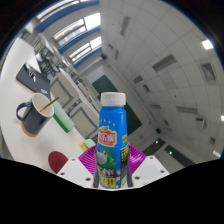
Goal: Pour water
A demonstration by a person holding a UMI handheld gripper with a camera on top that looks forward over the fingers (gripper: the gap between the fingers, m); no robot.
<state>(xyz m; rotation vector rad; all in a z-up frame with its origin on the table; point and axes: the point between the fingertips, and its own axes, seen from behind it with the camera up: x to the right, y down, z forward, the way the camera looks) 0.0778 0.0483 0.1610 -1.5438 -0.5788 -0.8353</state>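
My gripper [111,168] is shut on a plastic bottle [112,135] with a white cap and a blue-green label with a red logo. The bottle stands upright between the magenta pads [92,158], which press on its lower half from both sides. The view is tilted, so the room behind looks slanted. A dark cup [31,114] with a handle and a pale inside sits on the white table [35,150], to the left of the bottle and apart from it.
A green object [63,120] lies on the table just right of the cup. A small red thing [58,159] sits near the left finger. Ceiling panels and lights fill the area behind the bottle.
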